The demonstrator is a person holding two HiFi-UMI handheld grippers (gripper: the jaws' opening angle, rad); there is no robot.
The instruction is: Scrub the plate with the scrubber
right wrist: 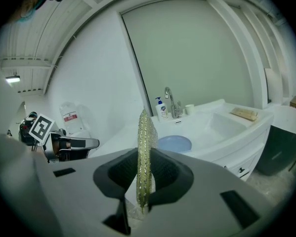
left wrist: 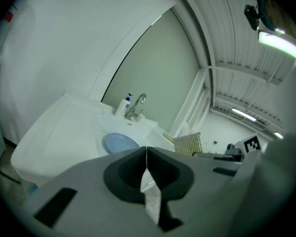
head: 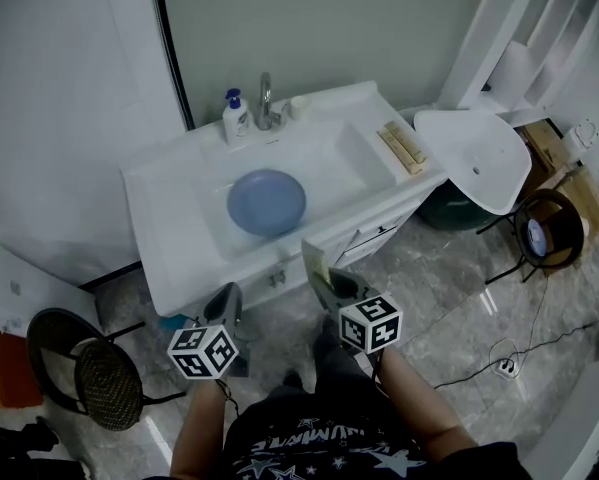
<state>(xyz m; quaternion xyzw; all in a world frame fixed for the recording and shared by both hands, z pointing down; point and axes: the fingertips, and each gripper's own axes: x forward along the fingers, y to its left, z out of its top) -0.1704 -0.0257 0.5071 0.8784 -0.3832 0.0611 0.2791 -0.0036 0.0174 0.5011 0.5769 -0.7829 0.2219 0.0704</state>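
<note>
We hold the left gripper (head: 226, 304) with its jaws pressed together on nothing. The right gripper (head: 326, 280) is clamped on the scrubber (head: 312, 260), a thin glittery yellow-green pad that stands on edge between the pads and sticks up past the tips.

The blue plate (head: 266, 201) lies flat near the middle of the white sink (head: 159, 200), at about 12 o'clock from both grippers and well apart from them. The right gripper view shows the plate (right wrist: 174, 143) just past the scrubber (right wrist: 144, 132), at 1 o'clock.

On the rim at 12 o'clock of the plate stand a soap bottle (head: 236, 118), the faucet (head: 266, 100) and a small white cup (head: 299, 108), close together. A tan strip (head: 403, 148) lies on the ledge at 2 o'clock.

The sink's front edge runs between the grippers and the plate, with bare grey floor (head: 449, 298) below it. A second white basin (head: 474, 158) sits just beside the sink's corner at 3 o'clock. A black mesh chair (head: 89, 368) stands at 8 o'clock of the left gripper, near it. The space above the plate is open.
</note>
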